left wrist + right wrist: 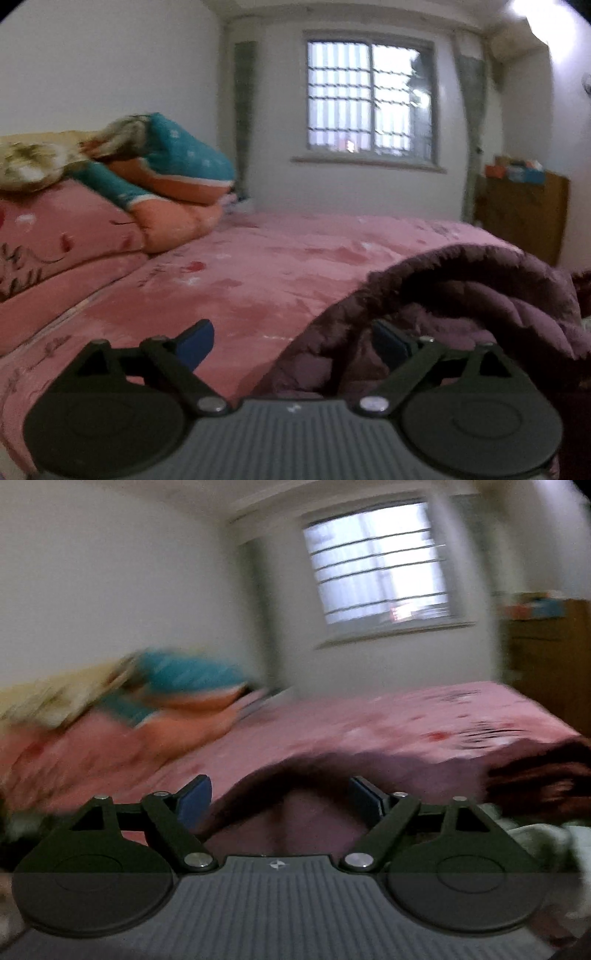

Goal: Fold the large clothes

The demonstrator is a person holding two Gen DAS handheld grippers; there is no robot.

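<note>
Pink bedding covers the bed (258, 266) below a barred window (371, 98) in the left wrist view; the left gripper (291, 341) has its jaws wide apart, clamping nothing, with the purple quilted garment (480, 291) heaped low on the right. Right wrist view, blurred: the right gripper (280, 797) likewise gapes, the garment's edge lying just ahead between its pads (194, 797), unpressed.

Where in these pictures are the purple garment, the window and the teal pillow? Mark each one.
purple garment (461, 295), left wrist view, on its raised padded fold.
window (371, 99), left wrist view, on the middle of its barred pane.
teal pillow (184, 147), left wrist view, on its dotted top face.
</note>
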